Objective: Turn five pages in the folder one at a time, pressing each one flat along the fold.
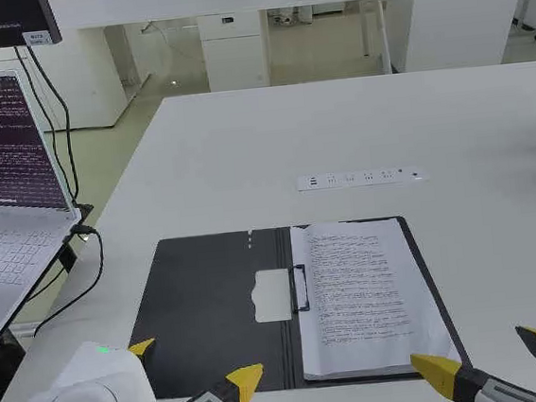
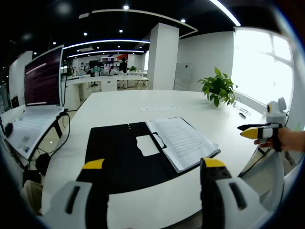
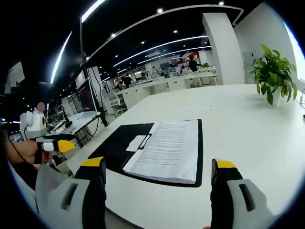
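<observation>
page print: on the paper stack (image 1: 362, 292), too small for you to read
laptop (image 1: 1, 189): left of the folder (image 1: 211, 301), cut off by the frame edge
folder: open flat on the white tabletop (image 1: 244, 146), black cover left, pages beside the clip (image 1: 300, 288) right
left gripper (image 1: 194, 363): you hold it at the folder's near left edge, fingers wide apart, gripping nothing
right gripper (image 1: 490, 355): by the folder's near right corner, fingers spread wide, empty
label: on the left gripper's body, digits too blurred to tell
</observation>
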The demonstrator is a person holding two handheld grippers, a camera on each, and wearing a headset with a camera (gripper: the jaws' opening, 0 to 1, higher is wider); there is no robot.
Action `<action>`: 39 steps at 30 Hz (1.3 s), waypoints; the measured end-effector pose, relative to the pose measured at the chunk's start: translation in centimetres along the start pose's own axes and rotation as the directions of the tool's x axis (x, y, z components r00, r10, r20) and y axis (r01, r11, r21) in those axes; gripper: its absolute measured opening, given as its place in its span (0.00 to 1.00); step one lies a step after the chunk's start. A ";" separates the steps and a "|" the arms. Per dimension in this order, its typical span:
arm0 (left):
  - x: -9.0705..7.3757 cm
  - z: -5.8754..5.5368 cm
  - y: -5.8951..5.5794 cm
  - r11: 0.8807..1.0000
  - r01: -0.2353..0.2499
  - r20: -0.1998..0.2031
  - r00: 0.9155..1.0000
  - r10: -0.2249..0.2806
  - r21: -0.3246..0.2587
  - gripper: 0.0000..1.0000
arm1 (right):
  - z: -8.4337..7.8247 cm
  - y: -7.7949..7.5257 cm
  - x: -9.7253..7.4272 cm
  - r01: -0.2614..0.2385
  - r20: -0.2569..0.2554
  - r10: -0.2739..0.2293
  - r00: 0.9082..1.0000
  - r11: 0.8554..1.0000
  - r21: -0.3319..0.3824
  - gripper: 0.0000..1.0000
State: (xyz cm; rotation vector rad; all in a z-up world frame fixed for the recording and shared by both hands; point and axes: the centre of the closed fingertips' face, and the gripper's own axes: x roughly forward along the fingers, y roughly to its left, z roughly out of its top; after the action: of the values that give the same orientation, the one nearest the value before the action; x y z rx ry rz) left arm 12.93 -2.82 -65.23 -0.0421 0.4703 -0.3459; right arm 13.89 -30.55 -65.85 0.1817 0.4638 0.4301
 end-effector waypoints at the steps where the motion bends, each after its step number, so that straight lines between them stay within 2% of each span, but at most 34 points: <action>1: 0.0 0.0 0.0 1.000 0.001 -0.001 1.000 -0.001 -0.001 0.78 | 0.0 0.0 0.0 0.000 0.001 0.000 1.000 1.000 -0.001 0.89; 14: 0.0 0.0 -0.1 1.000 0.011 -0.005 1.000 -0.011 0.000 0.78 | -0.1 0.1 0.0 -0.006 -0.011 0.006 1.000 1.000 -0.010 0.89; 19: 0.1 1.0 0.3 1.000 0.008 0.008 1.000 -0.008 0.004 0.78 | 0.0 0.1 -0.1 -0.006 -0.012 0.006 1.000 1.000 -0.021 0.90; 26: 0.3 2.2 -0.1 1.000 0.017 0.028 0.999 -0.018 0.016 0.78 | 0.9 -0.2 -0.2 -0.002 0.000 0.002 1.000 1.000 -0.029 0.89; 32: 0.6 2.4 -0.4 0.999 0.024 0.029 0.999 -0.025 0.021 0.78 | 1.5 -0.3 -0.1 -0.002 0.008 0.002 1.000 0.999 -0.033 0.89; 39: 0.7 1.9 -0.4 0.999 0.027 0.012 1.000 -0.028 0.025 0.78 | 1.6 -0.3 -0.1 -0.006 0.009 0.006 1.000 0.999 -0.036 0.89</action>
State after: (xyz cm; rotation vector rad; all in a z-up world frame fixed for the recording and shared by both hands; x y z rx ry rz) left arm 14.29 -3.50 -63.76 -0.0265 0.4539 -0.3782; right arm 14.72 -30.98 -64.47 0.1499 0.4467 0.4432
